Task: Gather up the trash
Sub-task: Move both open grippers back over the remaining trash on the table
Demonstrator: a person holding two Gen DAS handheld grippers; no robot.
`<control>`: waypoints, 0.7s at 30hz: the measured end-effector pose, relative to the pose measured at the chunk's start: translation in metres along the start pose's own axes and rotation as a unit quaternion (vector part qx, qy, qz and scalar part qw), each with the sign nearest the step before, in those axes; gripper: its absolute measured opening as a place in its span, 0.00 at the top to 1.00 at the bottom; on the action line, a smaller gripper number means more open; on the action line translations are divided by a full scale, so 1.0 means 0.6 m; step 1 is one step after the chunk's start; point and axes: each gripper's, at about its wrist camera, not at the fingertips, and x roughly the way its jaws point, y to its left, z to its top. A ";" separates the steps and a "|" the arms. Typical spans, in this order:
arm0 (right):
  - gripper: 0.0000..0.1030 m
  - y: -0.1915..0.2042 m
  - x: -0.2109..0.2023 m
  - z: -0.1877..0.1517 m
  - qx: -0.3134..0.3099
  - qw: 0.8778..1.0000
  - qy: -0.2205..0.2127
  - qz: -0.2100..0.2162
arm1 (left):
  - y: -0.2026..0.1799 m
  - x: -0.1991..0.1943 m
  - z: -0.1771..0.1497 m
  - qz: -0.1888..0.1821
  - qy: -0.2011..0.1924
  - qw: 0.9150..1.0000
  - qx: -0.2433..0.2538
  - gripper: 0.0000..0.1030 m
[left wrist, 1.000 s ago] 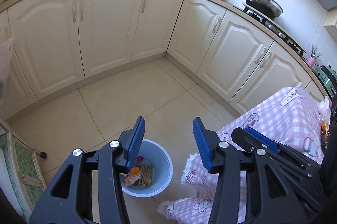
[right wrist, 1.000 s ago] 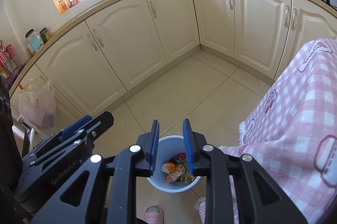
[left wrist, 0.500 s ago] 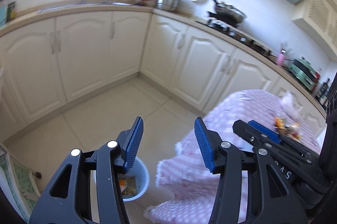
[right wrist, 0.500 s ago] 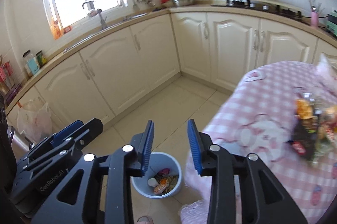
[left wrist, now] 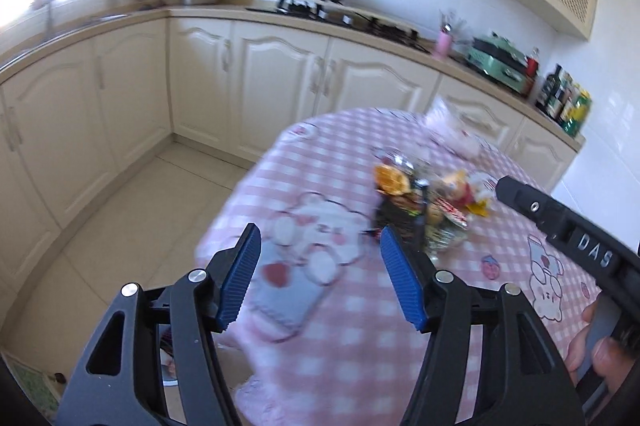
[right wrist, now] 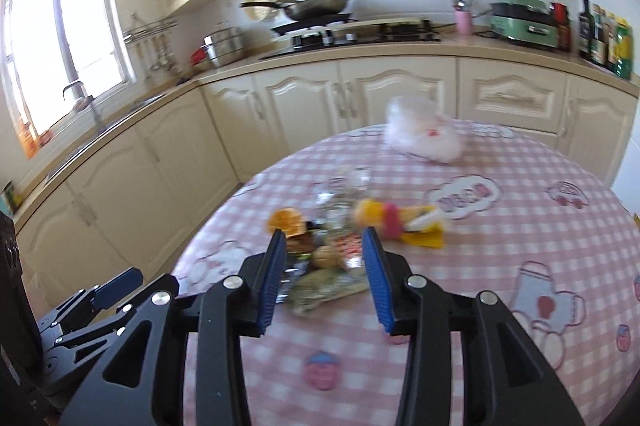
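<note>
Both hand-held grippers, left (left wrist: 320, 272) and right (right wrist: 325, 280), are opening, empty, over the table's trash pile (right wrist: 336, 250).

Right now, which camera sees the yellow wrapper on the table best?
The right wrist view: the yellow wrapper lies in the open past the right claw. In the left wrist view, the yellow wrapper is small and partly hidden.

I can read one marking only: raised pale letters "DAS" on the black body of the right gripper (left wrist: 592, 254), at about three o'clock in my left wrist view, beside a person's fingers. In my right wrist view, a pink speech-bubble print (right wrist: 466, 199) on the tablecloth at about two o'clock carries red characters too blurred to read.
</note>
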 end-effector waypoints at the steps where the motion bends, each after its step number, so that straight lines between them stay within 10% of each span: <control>1: 0.61 -0.020 0.002 0.002 0.008 1.000 0.000 -0.006 | -0.009 0.007 -0.001 -0.001 0.004 1.000 0.003 0.42; 18: 0.56 -0.067 0.073 0.010 0.014 0.999 0.039 -0.017 | -0.057 0.130 0.019 -0.048 0.103 0.994 0.001 0.52; 21: 0.56 -0.058 0.082 0.015 0.006 0.999 0.044 -0.021 | -0.063 0.142 0.023 -0.050 0.110 0.993 0.009 0.71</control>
